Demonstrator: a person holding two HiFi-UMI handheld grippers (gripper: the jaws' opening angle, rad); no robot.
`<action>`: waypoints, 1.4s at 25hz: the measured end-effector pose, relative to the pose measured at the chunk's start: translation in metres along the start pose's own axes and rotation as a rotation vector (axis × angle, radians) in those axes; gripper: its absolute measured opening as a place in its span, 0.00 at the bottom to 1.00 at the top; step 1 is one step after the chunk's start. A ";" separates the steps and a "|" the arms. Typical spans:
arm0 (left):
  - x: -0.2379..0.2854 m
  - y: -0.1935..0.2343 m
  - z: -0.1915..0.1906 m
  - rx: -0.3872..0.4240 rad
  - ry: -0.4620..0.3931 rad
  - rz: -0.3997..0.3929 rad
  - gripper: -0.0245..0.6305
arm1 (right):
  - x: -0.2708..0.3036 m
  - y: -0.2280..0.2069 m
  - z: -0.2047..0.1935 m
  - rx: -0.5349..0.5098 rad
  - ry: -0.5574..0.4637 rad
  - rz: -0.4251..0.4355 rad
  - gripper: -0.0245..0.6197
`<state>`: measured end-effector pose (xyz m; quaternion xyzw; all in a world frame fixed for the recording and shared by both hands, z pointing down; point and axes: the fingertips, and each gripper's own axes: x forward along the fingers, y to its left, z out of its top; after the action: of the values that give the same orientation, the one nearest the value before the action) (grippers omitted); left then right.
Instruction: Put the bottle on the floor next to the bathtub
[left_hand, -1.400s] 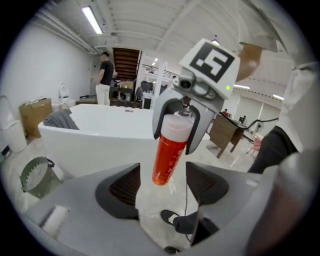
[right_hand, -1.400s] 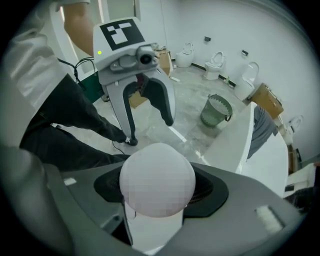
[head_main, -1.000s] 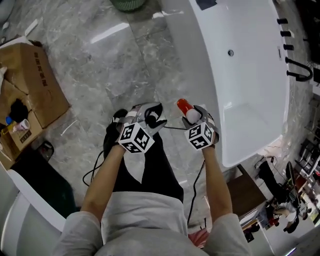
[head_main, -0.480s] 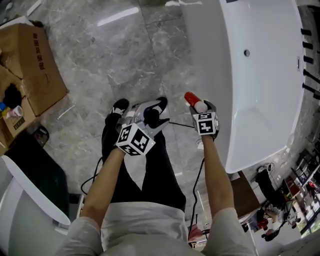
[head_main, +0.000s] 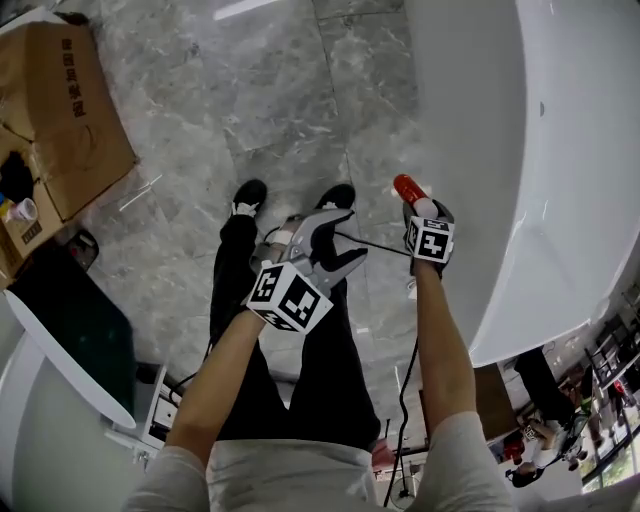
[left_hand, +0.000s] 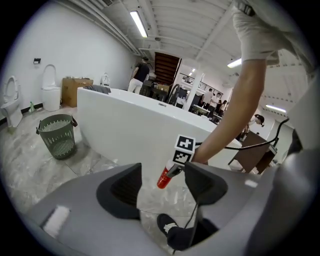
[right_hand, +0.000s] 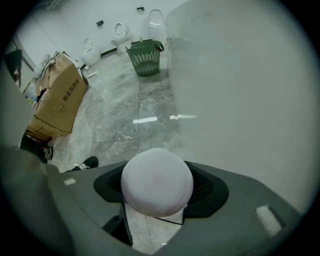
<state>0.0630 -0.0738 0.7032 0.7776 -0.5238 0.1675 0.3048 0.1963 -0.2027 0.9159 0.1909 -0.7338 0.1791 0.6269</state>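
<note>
Left tool (left_hand: 164, 186) jaws apart, nothing between them. Through the gap: red bottle (left_hand: 164, 178) tilted, cap end down, held by right tool (left_hand: 176, 169) with marker cube, above grey marble floor (left_hand: 30, 170). White bathtub (left_hand: 130, 125) behind. Green basket (left_hand: 57, 135) on floor at left. Black shoe (left_hand: 167, 227) below. People far back.

Grey short-sleeved T-shirt (head_main: 285, 478), black trousers (head_main: 322, 375), black shoes (head_main: 247, 194) with white trim. Left gripper (head_main: 340, 240) and right gripper (head_main: 421, 206) are grey with black pads (left_hand: 122, 187). Each has a black-and-white marker cube (head_main: 288, 297). Thin black cable (head_main: 402, 395) on the right.
</note>
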 end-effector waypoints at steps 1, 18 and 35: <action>0.003 0.000 -0.005 -0.004 0.001 -0.002 0.53 | 0.009 -0.002 -0.002 0.017 0.006 -0.003 0.49; 0.021 0.002 -0.107 -0.164 0.081 0.059 0.52 | 0.153 -0.015 -0.019 0.074 0.088 -0.041 0.48; 0.021 0.001 -0.115 -0.162 0.109 0.051 0.52 | 0.160 -0.008 -0.016 0.043 0.087 -0.068 0.48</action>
<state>0.0771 -0.0146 0.8025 0.7265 -0.5381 0.1742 0.3902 0.1912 -0.2108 1.0760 0.2215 -0.6949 0.1815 0.6597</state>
